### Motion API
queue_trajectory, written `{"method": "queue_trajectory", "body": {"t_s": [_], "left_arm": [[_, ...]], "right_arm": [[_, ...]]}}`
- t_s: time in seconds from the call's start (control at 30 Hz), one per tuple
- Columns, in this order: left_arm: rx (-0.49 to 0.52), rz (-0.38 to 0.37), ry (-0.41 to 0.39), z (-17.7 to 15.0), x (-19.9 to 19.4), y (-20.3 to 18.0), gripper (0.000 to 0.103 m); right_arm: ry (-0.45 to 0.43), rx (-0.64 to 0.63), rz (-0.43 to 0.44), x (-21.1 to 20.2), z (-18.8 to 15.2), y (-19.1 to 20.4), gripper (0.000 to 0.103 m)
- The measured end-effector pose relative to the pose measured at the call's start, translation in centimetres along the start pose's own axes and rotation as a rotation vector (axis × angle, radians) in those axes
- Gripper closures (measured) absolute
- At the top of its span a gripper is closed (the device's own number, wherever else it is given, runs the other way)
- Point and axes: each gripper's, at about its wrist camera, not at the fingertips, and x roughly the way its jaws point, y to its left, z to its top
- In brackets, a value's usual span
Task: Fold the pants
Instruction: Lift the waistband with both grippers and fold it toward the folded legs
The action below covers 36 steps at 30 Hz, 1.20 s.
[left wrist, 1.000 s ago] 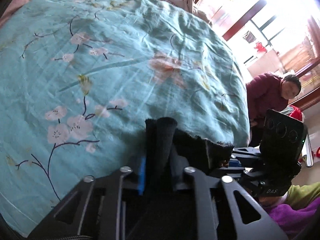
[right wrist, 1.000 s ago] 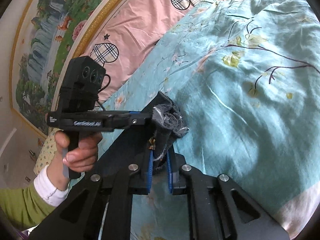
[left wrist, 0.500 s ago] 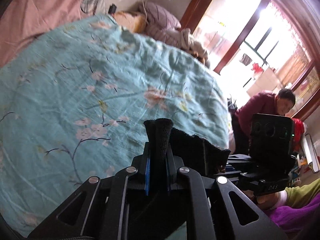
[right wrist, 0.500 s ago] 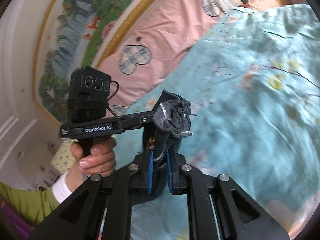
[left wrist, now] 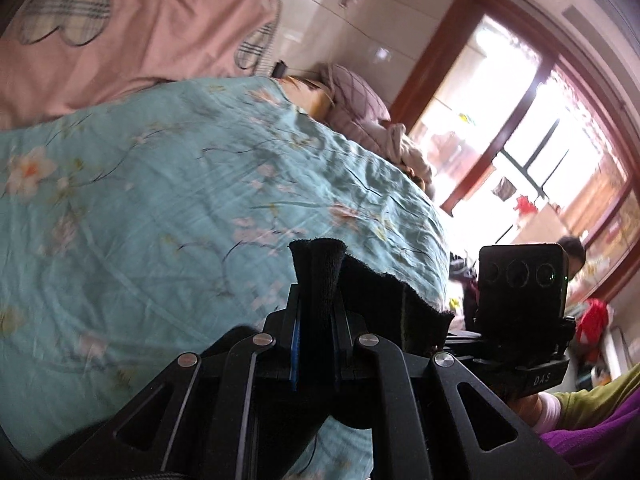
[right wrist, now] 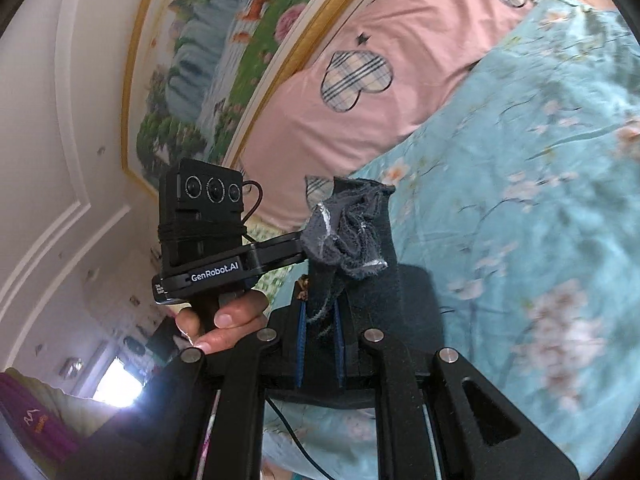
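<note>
From my left gripper, my fingers pinch a fold of the black knit pants above the teal floral bedspread; the other tool's base reads "DAS". From my right gripper, the jaws clamp a grey frayed edge of the pants, beside a handle marked "GenRobot.AI".

Pants: one dark pair, an edge bunched in each wrist view.
Grippers: two, the left gripper and the right gripper.
Hands in view: one on the handle of each, the left hand and the right hand.
Floral teal bedcover: one.
Pink headboard cover: one, with several plaid patches.
Framed landscape painting: one.
Other people by the window: one person.
</note>
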Motion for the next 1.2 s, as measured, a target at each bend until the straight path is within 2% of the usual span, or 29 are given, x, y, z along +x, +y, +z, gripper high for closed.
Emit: {"method": "queue_trajectory", "body": {"t_s": [0.33,0.6,0.97,1.07,1.13,1.2], "left_arm": [[-0.148,0.038,-0.079,-5.6,-4.2,5.7,0.093],[-0.241,0.035,-0.076,-8.7,-3.5,9.5,0.093],[-0.311,0.041,-0.072,-10.9,-2.8,11.6,0.092],[-0.326,0.06,-0.074,-11.4,-3.2,11.9,0.09],[-0.339,0.079,-0.072,-11.9,-3.6,12.2,0.088],[-0.359,0.091,-0.071,-12.3,-3.9,12.5,0.088]], "right_arm": [[0.158,-0.044,0.031,6.9,-2.2,1.8,0.09],[0.269,-0.064,-0.021,10.8,-3.7,1.3,0.09],[0.358,-0.086,-0.09,12.4,-4.8,1.0,0.086],[0.374,-0.1,-0.1,12.9,-5.1,1.2,0.082],[0.384,-0.109,-0.091,13.2,-5.4,1.5,0.074],[0.387,-0.123,-0.089,13.5,-5.5,1.9,0.07]]}}
